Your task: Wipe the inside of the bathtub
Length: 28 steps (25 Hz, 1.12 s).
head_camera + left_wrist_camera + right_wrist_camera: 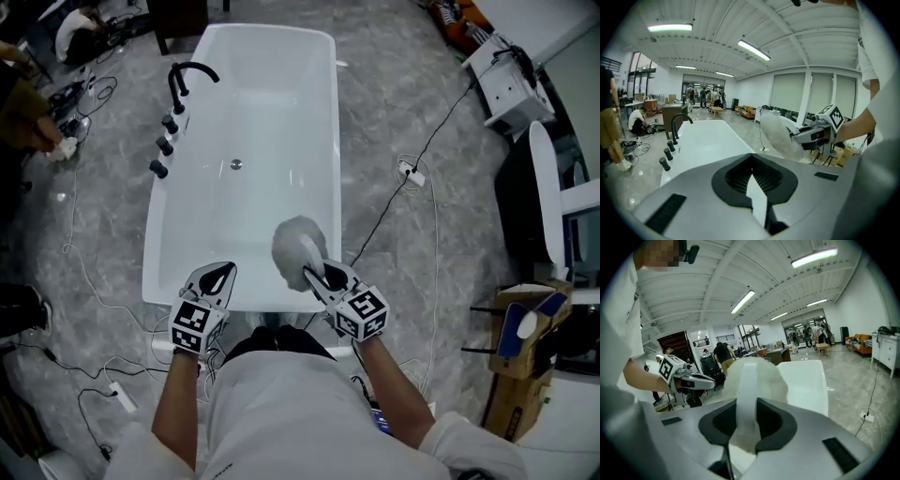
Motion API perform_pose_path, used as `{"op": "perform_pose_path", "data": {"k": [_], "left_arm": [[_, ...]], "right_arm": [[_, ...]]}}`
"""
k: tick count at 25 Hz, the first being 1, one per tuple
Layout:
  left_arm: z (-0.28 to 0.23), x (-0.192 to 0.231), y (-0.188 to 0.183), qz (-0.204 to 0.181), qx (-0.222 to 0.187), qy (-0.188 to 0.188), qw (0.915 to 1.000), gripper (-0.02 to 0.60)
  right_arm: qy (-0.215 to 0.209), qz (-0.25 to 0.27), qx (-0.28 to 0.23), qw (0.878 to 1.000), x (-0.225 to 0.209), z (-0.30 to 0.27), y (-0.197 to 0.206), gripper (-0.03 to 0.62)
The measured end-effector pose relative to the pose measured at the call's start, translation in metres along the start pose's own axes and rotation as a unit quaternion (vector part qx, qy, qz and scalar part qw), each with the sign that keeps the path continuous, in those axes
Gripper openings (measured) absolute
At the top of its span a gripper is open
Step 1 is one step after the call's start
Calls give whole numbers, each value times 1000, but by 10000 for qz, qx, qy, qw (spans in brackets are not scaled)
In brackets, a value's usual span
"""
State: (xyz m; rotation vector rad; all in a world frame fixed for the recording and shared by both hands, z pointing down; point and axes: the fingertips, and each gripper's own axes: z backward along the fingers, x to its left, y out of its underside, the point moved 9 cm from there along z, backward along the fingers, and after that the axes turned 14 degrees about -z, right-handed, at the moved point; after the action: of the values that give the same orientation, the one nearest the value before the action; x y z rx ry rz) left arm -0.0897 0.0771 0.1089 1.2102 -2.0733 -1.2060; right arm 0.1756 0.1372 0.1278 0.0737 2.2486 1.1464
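Observation:
The white bathtub [335,141] runs away from me, with a drain [236,164] in its floor. My right gripper [315,273] is shut on the white handle of a fluffy grey-white wiping pad [297,246], held above the tub's near right end. The right gripper view shows the pad [757,376] straight ahead of the gripper [746,401], tub [806,380] behind. My left gripper [223,269] hovers over the near rim, shut and holding nothing. In the left gripper view the gripper [751,159] points along the tub [708,140], and the pad [778,136] is to its right.
A black faucet [187,77] and several black knobs [165,145] line the tub's left rim. Cables and a power strip [412,173] lie on the marble floor to the right. Cardboard boxes [525,328] stand at right. A person [28,112] is at far left.

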Motion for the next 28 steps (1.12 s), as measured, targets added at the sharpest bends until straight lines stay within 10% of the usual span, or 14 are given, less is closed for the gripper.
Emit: {"op": "perform_pose_path", "data": {"k": [28], "left_arm": [[64,5,-57,403,-1215,-945,9873,12]], "right_arm": [[129,96,-1203,9926,23,75,-55,97]]}}
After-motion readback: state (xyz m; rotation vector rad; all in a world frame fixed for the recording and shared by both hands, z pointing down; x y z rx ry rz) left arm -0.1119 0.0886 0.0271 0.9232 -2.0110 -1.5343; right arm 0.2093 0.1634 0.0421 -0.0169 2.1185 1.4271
